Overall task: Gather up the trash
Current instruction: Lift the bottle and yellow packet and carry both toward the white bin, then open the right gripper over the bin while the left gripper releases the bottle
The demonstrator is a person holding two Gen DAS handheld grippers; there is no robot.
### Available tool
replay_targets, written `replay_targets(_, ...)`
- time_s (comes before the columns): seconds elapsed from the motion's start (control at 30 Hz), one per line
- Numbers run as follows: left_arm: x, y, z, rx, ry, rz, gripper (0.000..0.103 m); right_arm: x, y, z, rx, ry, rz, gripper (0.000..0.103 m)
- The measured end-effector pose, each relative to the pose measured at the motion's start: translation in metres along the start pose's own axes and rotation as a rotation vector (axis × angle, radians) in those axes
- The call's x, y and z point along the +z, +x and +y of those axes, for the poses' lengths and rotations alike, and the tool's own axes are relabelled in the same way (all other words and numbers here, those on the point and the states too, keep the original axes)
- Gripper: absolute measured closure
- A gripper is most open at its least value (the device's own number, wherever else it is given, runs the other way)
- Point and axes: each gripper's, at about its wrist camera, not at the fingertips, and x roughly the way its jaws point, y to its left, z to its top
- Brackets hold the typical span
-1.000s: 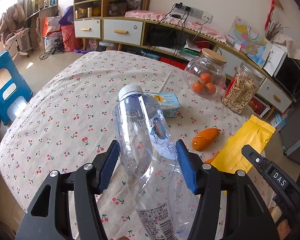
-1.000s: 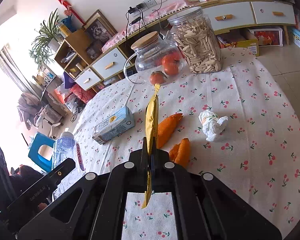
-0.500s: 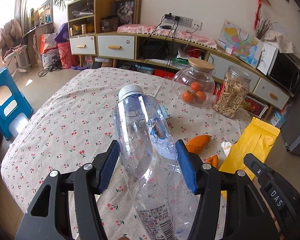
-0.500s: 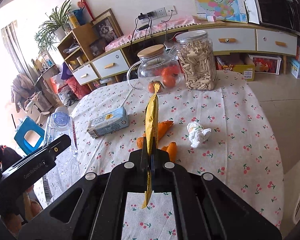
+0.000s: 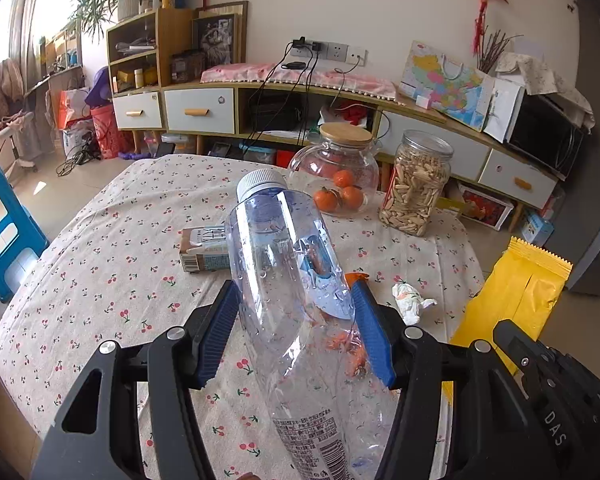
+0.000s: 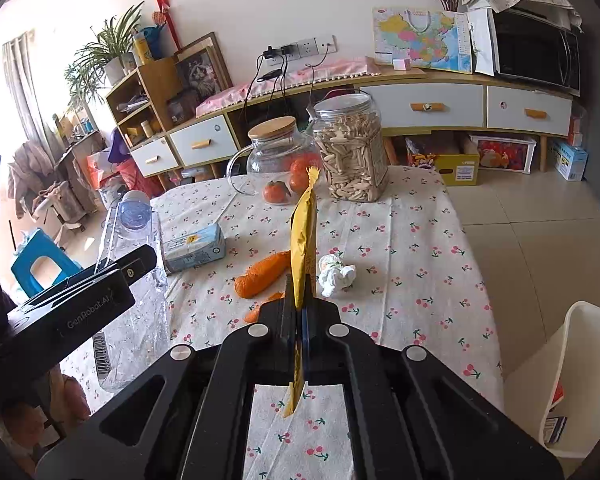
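Note:
A clear plastic bottle (image 5: 288, 264) with a white cap sits between the blue pads of my left gripper (image 5: 296, 292), which is shut on it above the cherry-print table (image 5: 100, 264). My right gripper (image 6: 298, 300) is shut on a yellow snack wrapper (image 6: 303, 240) that stands edge-on between the jaws. The wrapper (image 5: 516, 292) also shows at the right of the left wrist view. On the table lie a milk carton (image 6: 194, 248), an orange peel (image 6: 264, 274), smaller peel bits (image 6: 260, 308) and a crumpled tissue (image 6: 336, 274). Both grippers hover over the near side of the table.
A glass jug with tangerines (image 6: 280, 164) and a jar of seeds (image 6: 352, 152) stand at the table's far edge. A white plastic bin (image 6: 560, 360) is on the floor at the lower right. A blue stool (image 5: 4, 224) stands left of the table.
Both grippers have risen and drawn back from the table, so more of the room and the table shows. The bottle and the wrapper stay gripped as before.

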Motion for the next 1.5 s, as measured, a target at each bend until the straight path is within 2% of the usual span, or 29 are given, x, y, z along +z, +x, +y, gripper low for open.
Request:
replay_targets(0.57,-0.015,-0.007,-0.095,-0.127,0.110,0.002,0.045,-0.010,-0.059,-0.078,-0.171,0.044,-0.048,0.102)
replay_targets(1.03,-0.036,-0.023,-0.184,-0.241,0.204,0.020,0.045,-0.032,-0.113,-0.178,-0.410,0.175,-0.053,0.101)
replay_targets(1.1,-0.040,-0.026,-0.198,-0.259,0.216,0.023,0.045,-0.035,-0.121,-0.189,-0.450,0.190,-0.055,0.093)
replay_targets(1.13,-0.041,-0.027,-0.205,-0.271,0.217,0.030,0.045,-0.037,-0.126,-0.195,-0.466,0.204,-0.059,0.083)
replay_targets(1.17,-0.042,-0.028,-0.211,-0.287,0.216,0.038,0.045,-0.040,-0.132,-0.201,-0.485,0.226,-0.070,0.056)
replay_targets(1.2,-0.044,-0.030,-0.217,-0.303,0.215,0.046,0.045,-0.042,-0.139,-0.207,-0.502,0.248,-0.089,0.046)
replay_targets(1.33,-0.052,-0.039,-0.246,-0.361,0.235,0.063,0.045,-0.052,-0.166,-0.231,-0.584,0.289,-0.124,0.040)
replay_targets(1.5,-0.069,-0.048,-0.285,-0.422,0.284,0.098,0.045,-0.064,-0.198,-0.271,-0.654,0.396,-0.166,0.024)
